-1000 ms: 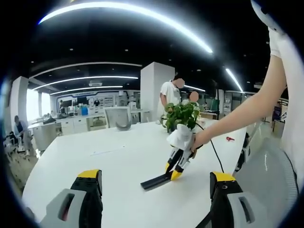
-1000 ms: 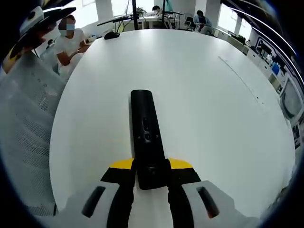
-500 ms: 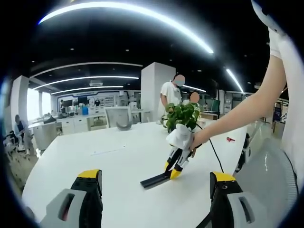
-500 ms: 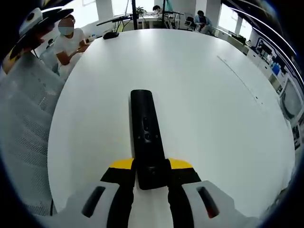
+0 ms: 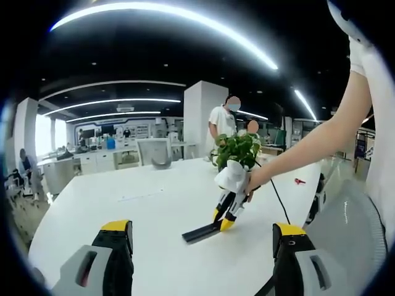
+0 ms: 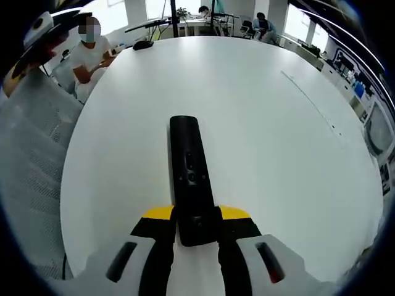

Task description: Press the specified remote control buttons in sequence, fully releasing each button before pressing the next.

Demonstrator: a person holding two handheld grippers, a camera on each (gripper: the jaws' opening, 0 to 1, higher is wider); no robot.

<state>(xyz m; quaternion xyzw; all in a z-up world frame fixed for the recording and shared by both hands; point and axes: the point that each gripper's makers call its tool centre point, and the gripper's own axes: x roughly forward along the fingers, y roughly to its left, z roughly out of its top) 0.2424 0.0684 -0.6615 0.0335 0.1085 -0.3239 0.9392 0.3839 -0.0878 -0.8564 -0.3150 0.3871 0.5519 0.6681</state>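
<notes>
A: Where is the remote sitting right now?

B: The right gripper point(image 6: 196, 229) is clamping the near end of the black remote point(image 6: 190, 172), with the jaws closed tight against both of its sides. The rest of it is sticking out forward over the white table point(image 6: 271, 123), and its buttons are facing up. In the left gripper view the same remote point(image 5: 200, 234) is slanting down from the right gripper toward the table, though I cannot tell whether its far end is touching.

A: And the left gripper?

B: The left gripper point(image 5: 203, 246) is standing wide open, holding nothing, and hanging well apart from the remote — so no button is being pressed at this point, as far as I can judge.

A: What is worrying you, then?

B: The hold is at one end only. If a jaw tip is pushing down on a button far along the body, the remote is likely levering in the grip and slipping or tipping — and the press may not register. A broad jaw tip could also be catching two small buttons at once.
</notes>
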